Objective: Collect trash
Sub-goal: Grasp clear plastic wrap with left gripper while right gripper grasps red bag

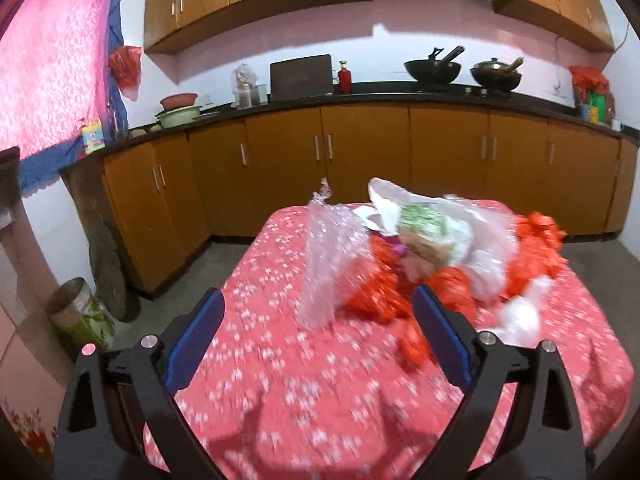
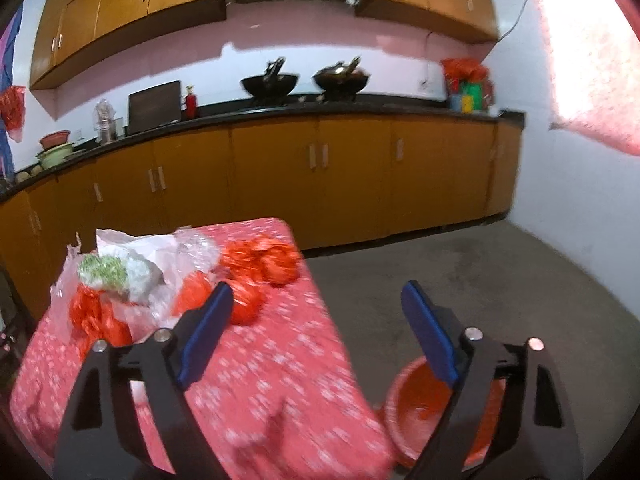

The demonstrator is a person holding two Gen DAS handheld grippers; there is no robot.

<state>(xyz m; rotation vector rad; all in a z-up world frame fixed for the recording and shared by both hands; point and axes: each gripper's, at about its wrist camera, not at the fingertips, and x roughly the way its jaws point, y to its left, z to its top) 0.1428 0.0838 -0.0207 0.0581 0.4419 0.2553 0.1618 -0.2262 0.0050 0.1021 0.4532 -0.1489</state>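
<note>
A heap of trash lies on a table with a red flowered cloth: a clear plastic bag, a white bag with green print, crumpled red wrappers and a white scrap. My left gripper is open and empty, just short of the clear bag. The heap also shows in the right wrist view. My right gripper is open and empty over the cloth's right edge. An orange basin stands on the floor below it.
Wooden kitchen cabinets with a dark counter run along the far wall, bearing woks and bowls. A tin container stands on the floor at the left. Grey floor lies right of the table.
</note>
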